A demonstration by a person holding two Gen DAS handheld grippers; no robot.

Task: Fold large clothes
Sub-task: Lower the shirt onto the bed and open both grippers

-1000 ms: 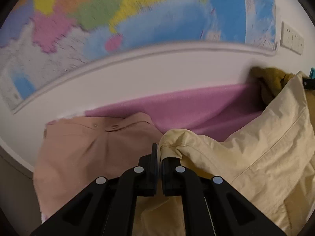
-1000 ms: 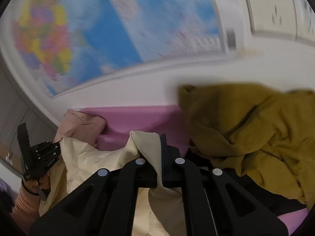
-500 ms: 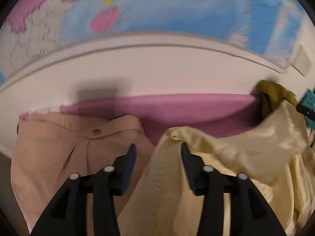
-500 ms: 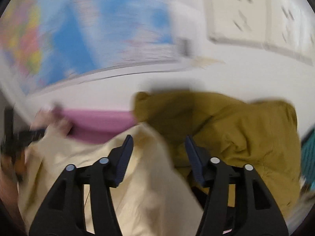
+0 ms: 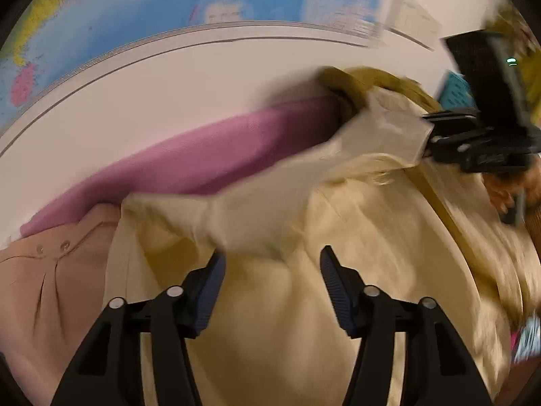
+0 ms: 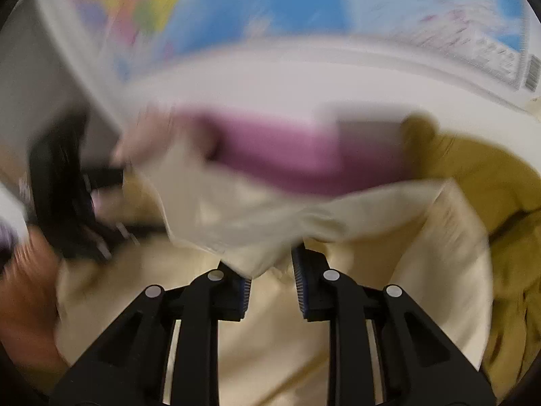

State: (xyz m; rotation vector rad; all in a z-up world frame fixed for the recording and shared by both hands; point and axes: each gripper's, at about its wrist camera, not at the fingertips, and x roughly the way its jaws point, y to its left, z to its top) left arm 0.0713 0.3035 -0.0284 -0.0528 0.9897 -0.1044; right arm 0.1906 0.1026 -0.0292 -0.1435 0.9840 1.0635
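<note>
A pale yellow garment (image 5: 338,270) lies spread on the pink surface (image 5: 219,155). My left gripper (image 5: 270,270) is open just above it, its fingers (image 5: 209,280) apart with a raised fold of the cloth in front. In the right wrist view the same pale yellow garment (image 6: 270,321) fills the foreground. My right gripper (image 6: 272,280) is open, with a fold of the cloth hanging between its fingers (image 6: 304,284). The right gripper also shows in the left wrist view (image 5: 429,142) at the garment's far right edge. The frames are blurred.
A tan garment with buttons (image 5: 50,287) lies at the left. An olive-mustard garment (image 6: 490,203) is heaped at the right, against the wall. A world map (image 5: 169,6) hangs on the white wall behind. A wall socket (image 5: 409,10) is at the upper right.
Both grippers were shut on the pale yellow garment a second ago and have opened, letting it go. The left view has swung right and the right view left.
</note>
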